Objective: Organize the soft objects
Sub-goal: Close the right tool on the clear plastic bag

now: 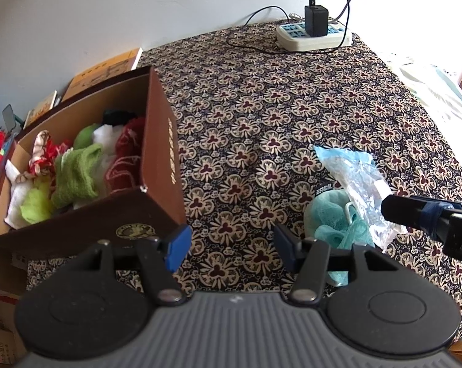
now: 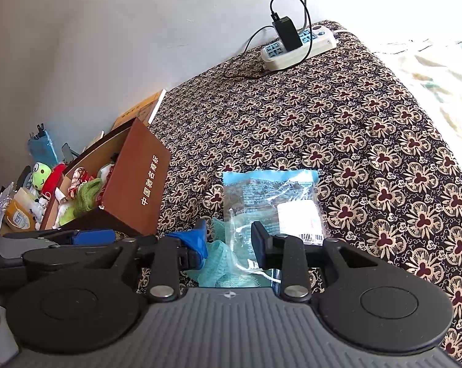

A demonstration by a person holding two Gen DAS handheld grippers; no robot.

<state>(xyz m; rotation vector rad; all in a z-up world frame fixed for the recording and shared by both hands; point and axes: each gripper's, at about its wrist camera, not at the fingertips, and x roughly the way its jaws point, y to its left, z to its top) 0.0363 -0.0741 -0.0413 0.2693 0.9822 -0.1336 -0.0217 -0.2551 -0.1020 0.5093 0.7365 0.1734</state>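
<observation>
Left gripper (image 1: 231, 247) hangs with jaws spread and nothing between them over the patterned cloth (image 1: 292, 107), the brown box (image 1: 160, 165) of soft cloths at its left. Right gripper (image 2: 229, 242) stands parted around the teal mesh sponge (image 2: 218, 263) in its clear bag (image 2: 271, 202), pads not pressing.

Taking the brown box (image 1: 157, 165) as landmark: the patterned cloth (image 1: 261, 116) to its right lies bare and passable as far as the power strip (image 1: 313, 35) at the far edge. Nearer, right of the box's front corner, the plastic bag (image 1: 353, 178) with its teal mesh sponge (image 1: 332, 217) blocks the way. Clutter crowds the box's left side.
</observation>
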